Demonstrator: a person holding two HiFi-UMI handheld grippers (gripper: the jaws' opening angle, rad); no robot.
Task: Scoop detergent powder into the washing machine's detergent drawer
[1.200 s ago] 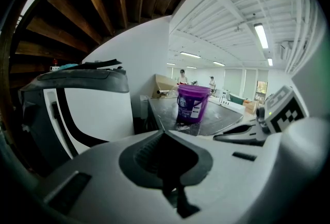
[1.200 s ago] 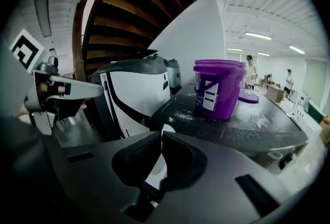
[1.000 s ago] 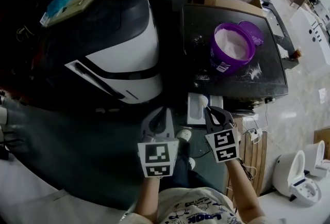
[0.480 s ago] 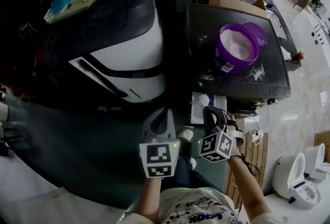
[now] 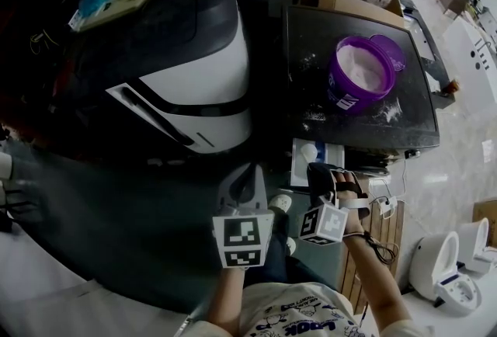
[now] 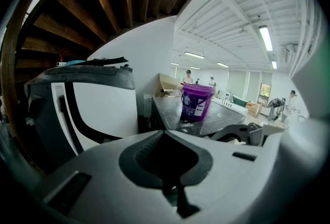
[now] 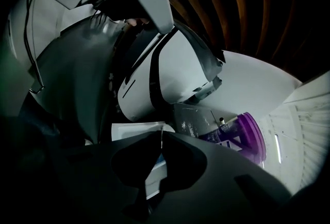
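Detergent drawer (image 5: 298, 166) lies just past your right gripper (image 5: 315, 169), whose jaws are pressed together on nothing. Its tips point at the drawer's near edge, and its marker cube is rolled over toward your left. In the right gripper view the drawer's white rim shows right behind the closed tips. A round white lump (image 5: 309, 151) sits inside the drawer; it may be a scoop or a heap, and you cannot tell from here.

Your left gripper (image 5: 248, 169) is just beside the right one, jaws closed and empty too, aimed at the white front of the washing machine (image 5: 198, 91).

Farther out, the powder (image 5: 362, 66) fills the open purple tub (image 5: 342, 97) on the dark table (image 5: 311, 48). The tub is well apart from both grippers, and its lid (image 5: 390, 50) is touching its far side. A cardboard box (image 5: 335, 0) stands behind the table.
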